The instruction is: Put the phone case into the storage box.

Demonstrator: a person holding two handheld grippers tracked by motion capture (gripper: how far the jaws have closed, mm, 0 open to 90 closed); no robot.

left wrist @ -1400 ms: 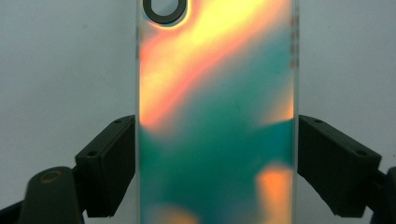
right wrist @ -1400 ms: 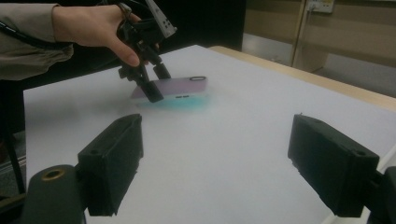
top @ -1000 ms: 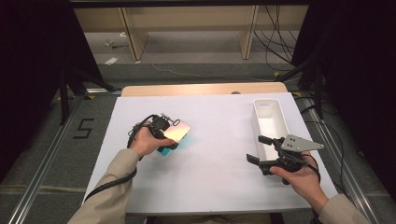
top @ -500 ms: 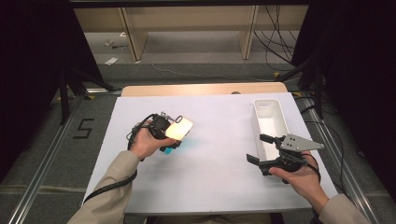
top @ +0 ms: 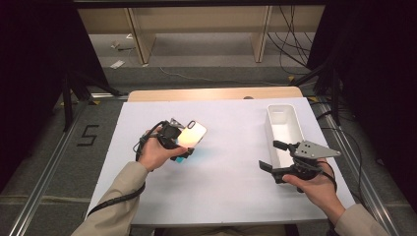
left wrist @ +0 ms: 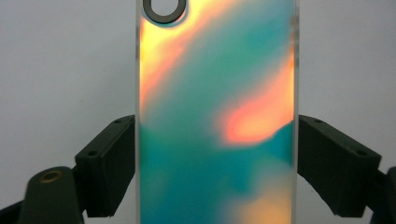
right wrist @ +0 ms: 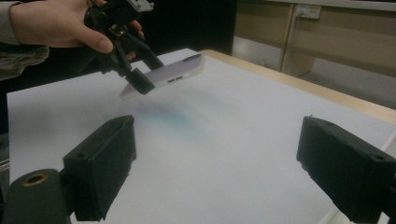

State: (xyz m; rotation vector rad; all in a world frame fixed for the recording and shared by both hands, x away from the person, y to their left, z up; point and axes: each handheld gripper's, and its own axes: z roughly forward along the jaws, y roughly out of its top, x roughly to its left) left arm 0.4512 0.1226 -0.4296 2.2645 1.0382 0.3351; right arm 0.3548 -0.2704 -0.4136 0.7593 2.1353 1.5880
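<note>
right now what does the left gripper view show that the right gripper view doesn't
Left gripper view: the phone case's iridescent teal-and-orange back, its camera cutout at the top, and both jaws of the left claw pressed on its long edges.

Right gripper view: the case seen edge-on, lifted and tilted above the sheet, the person's left hand, and the open right claw.

Both: the case and the white sheet.

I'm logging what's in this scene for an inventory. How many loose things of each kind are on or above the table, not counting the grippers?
Phone case, iridescent, held off the table by the left gripper: 1
White bin, standing at the table's right side near the right gripper: 1
Total: 2
</note>
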